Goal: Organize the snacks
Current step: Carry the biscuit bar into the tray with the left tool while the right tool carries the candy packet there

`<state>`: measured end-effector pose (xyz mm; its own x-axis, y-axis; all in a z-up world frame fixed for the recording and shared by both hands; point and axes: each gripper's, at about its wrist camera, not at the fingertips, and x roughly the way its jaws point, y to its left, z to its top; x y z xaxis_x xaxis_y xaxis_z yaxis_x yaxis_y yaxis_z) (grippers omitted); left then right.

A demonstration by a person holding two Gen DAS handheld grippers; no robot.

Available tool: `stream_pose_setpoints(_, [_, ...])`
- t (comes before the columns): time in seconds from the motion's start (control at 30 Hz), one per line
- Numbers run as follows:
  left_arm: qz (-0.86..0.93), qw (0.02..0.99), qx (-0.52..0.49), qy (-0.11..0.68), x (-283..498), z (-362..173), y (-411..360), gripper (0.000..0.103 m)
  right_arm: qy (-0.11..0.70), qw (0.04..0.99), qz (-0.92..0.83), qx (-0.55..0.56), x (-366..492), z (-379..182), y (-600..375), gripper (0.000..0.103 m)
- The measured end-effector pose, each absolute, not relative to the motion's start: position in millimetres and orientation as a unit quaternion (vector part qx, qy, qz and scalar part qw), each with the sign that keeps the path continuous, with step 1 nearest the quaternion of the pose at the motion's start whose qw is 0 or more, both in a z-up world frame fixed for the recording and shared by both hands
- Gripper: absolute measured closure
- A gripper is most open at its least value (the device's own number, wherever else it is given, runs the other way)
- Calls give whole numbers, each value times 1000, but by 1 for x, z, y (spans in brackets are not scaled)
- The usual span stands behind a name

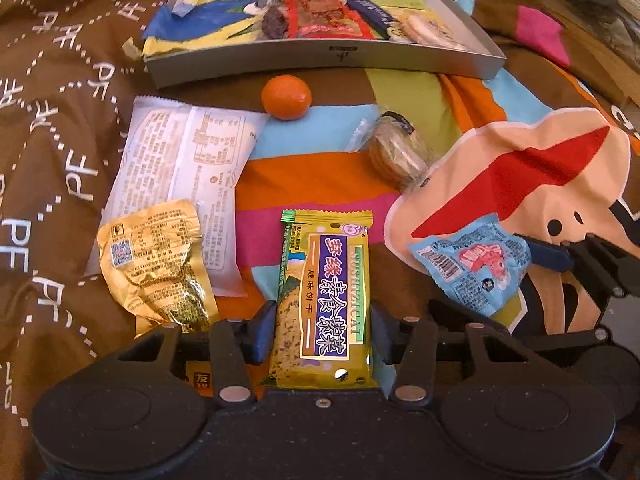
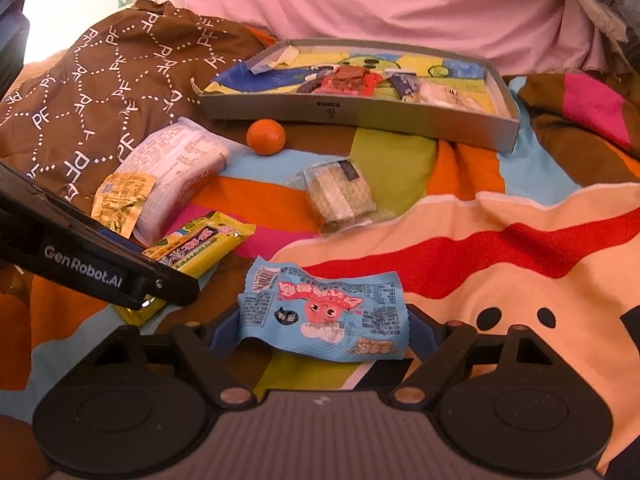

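Bedspread (image 1: 304, 168) is the base: striped, cartoon print, brown blanket (image 1: 52, 128) bunched on the left. No worktop, everything sits on the bed.

Grey tray (image 1: 320, 62) at the far end, shallow, cartoon liner. It already holds a few snacks: a red packet (image 1: 320, 16), a dark wrapper and a pale one on its right side. So the task is partly done, roughly a third by my count.

Still loose on the bedspread, big to small:
- white packet (image 1: 184, 168), left, printed side up
- gold packet (image 1: 156, 264), crumpled, overlapping the white packet's near corner
- green biscuit bar (image 1: 324, 300), centre, lying lengthwise between the left gripper's fingers
- clear-wrapped cake (image 1: 396, 152), right of centre
- blue packet (image 2: 324, 316), nearest the right side
- orange (image 1: 286, 97), just in front of the tray wall

Left gripper (image 1: 320, 340): fingers at both sides of the biscuit bar, near-closed. Whether they actually clamp it is hard to say from this angle; looks like contact only.

Right gripper (image 2: 324, 332): wide, fingers straddling the blue packet, which lies flat across the gap, not squeezed.

Six items left outside the tray. Both grippers look lined up on a pick, none lifted yet.
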<state>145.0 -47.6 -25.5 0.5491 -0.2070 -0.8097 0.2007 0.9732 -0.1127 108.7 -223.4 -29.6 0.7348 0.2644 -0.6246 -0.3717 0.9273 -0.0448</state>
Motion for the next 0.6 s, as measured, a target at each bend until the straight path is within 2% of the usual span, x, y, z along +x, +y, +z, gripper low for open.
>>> stream_pose_setpoints(0.6, [-116,900,-1,420,142,-11,-50,53,271,947,148,-91,103,-19,-225,17])
